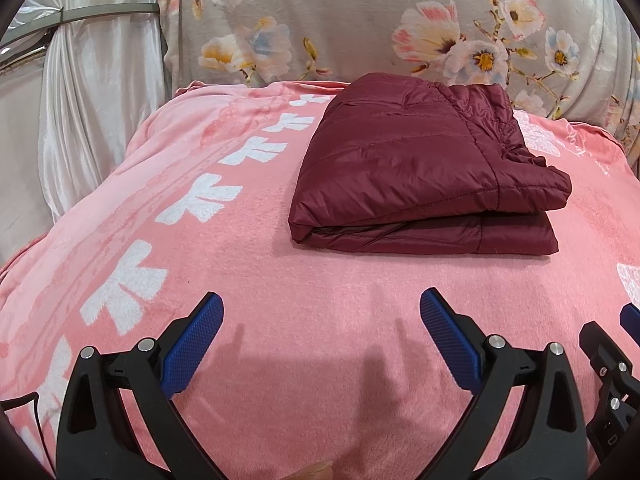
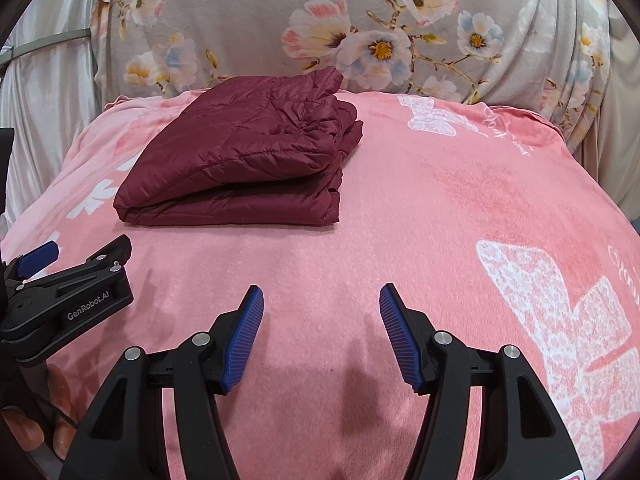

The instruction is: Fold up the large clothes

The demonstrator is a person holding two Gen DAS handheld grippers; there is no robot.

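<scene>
A dark red quilted jacket lies folded in a compact stack on the pink blanket; it also shows in the right wrist view. My left gripper is open and empty, a short way in front of the jacket. My right gripper is open and empty, in front and to the right of the jacket. The left gripper's body shows at the left edge of the right wrist view, and part of the right gripper at the right edge of the left wrist view.
A grey floral cloth hangs behind the blanket. A white satin curtain hangs at the left. The pink blanket carries white prints and drops off at the left and right edges.
</scene>
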